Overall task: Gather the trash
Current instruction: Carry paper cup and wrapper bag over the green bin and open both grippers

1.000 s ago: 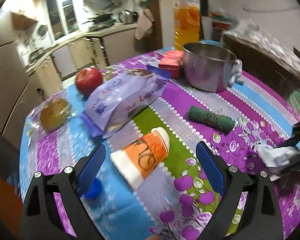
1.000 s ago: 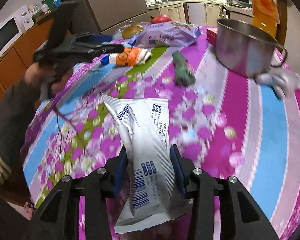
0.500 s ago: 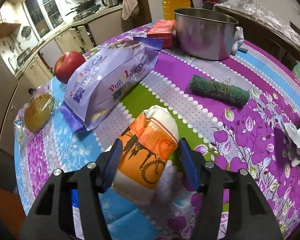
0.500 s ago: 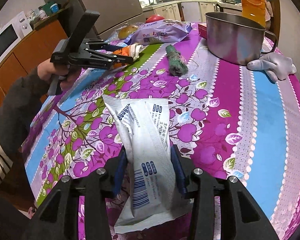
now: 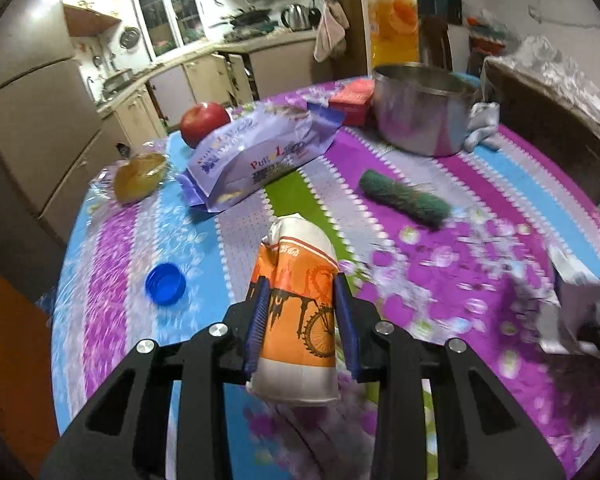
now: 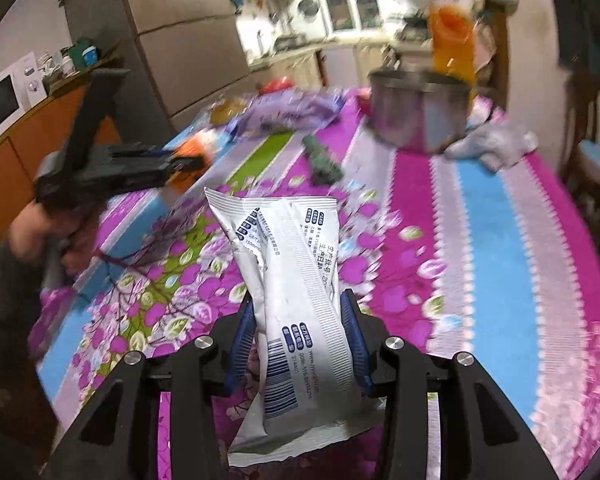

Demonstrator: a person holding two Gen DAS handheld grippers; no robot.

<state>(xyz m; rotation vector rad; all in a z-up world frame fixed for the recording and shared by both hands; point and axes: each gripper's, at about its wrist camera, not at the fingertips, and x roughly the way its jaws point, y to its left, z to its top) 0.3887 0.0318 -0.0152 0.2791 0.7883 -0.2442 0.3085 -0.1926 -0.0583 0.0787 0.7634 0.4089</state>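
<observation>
My left gripper (image 5: 300,300) is shut on a crushed orange-and-white paper cup (image 5: 296,312) with a bicycle print and holds it off the table. The cup also shows in the right wrist view (image 6: 192,152), in the left gripper (image 6: 172,164). My right gripper (image 6: 298,312) is shut on a flat white wrapper (image 6: 296,296) with blue print and a barcode, held above the tablecloth. That wrapper shows at the right edge of the left wrist view (image 5: 580,300). A blue bottle cap (image 5: 165,283) lies on the table to the left of the cup.
On the floral tablecloth (image 5: 440,272) lie a purple snack bag (image 5: 260,152), a green scouring roll (image 5: 404,198), a red apple (image 5: 204,120), a wrapped bun (image 5: 140,172), a red box (image 5: 352,100), a steel pot (image 5: 420,116), a grey glove (image 6: 496,144) and a juice bottle (image 5: 394,20).
My left gripper closed on the paper cup and lifted it off the table, uncovering the blue cap. My right gripper raised the white wrapper higher.
</observation>
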